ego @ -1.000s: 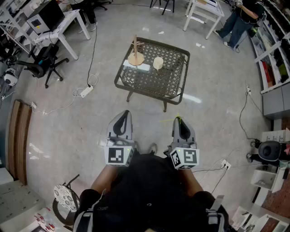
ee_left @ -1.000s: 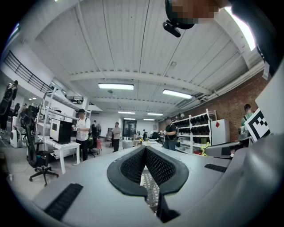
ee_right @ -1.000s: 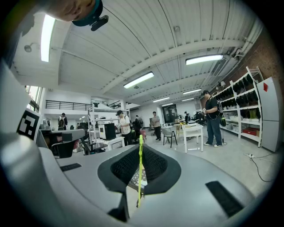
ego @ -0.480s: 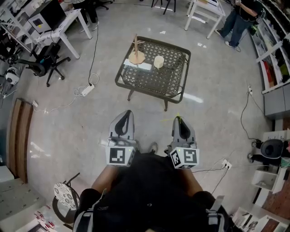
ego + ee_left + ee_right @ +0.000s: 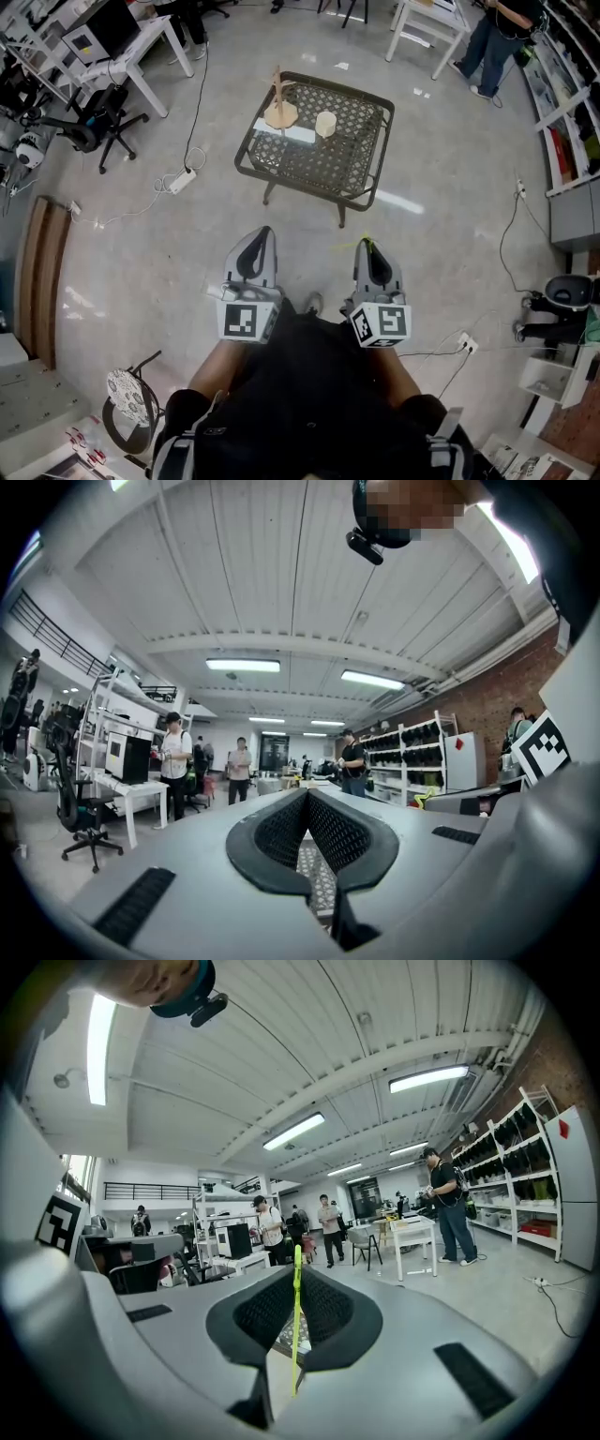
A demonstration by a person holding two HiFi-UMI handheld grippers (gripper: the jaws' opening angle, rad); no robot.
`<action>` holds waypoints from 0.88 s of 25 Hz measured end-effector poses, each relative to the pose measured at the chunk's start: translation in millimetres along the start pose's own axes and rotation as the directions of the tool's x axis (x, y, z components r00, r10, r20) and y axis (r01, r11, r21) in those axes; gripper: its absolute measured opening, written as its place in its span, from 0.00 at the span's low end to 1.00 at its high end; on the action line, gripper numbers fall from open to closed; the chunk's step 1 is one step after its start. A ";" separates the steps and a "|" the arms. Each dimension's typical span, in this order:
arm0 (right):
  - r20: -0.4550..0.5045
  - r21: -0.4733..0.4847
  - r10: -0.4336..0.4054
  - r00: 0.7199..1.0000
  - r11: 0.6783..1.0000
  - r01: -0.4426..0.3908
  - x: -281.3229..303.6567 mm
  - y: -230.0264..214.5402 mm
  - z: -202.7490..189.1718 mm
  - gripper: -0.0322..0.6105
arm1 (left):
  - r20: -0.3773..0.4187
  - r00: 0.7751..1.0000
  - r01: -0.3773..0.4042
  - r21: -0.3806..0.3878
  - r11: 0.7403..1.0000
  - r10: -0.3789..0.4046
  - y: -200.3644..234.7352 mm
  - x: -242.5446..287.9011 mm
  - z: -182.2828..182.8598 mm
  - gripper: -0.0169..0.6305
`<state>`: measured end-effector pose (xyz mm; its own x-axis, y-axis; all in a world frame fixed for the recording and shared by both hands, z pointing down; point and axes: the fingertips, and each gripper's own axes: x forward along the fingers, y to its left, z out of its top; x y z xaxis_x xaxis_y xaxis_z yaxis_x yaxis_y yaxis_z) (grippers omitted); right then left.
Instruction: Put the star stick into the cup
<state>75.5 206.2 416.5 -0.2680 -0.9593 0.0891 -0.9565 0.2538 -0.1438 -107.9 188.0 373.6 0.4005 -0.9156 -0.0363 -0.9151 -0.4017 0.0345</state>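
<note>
1. Right claw [image 5: 298, 1274] is clamped on the stick [image 5: 294, 1354]: thin, yellow-green, upright between the pads. Can't make out the star end.
2. Left claw [image 5: 307, 799] is closed, with nothing in it.
3. Both are at waist height, well apart from the tabletop [image 5: 309, 155].
4. Cup [image 5: 325, 123] is on the tabletop's far side, near a wooden stand [image 5: 279, 112].
5. Risks: the thin stick could pivot or slip in the pinch on approach, and an off-centre poke could tip the cup.
</note>
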 end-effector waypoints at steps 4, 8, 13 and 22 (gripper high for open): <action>0.008 -0.005 0.031 0.999 1.000 -0.031 -1.0 -8.9 0.7 0.08 | -0.008 1.000 -0.022 -0.013 1.000 0.022 -11.9 0.2 -6.2 0.05; 0.012 0.004 0.036 0.999 0.999 -0.036 4.1 -18.3 -1.7 0.08 | -0.010 1.000 -0.019 0.001 1.000 0.019 -16.2 6.3 -15.6 0.05; 0.005 0.020 0.032 0.999 0.999 -0.032 21.5 -33.5 -4.9 0.08 | -0.031 0.999 -0.040 -0.019 0.999 0.039 -13.8 26.9 -21.6 0.05; 0.006 -0.013 0.040 0.999 0.999 -0.040 91.2 -63.3 -2.4 0.08 | -0.019 1.000 -0.025 -0.014 1.000 0.025 2.7 101.0 -32.7 0.05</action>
<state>111.4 103.0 436.1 -0.3054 -0.9491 0.0775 -0.9464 0.2936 -0.1346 -68.5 93.8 402.7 0.3782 -0.9256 -0.0168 -0.9243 -0.3785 0.0491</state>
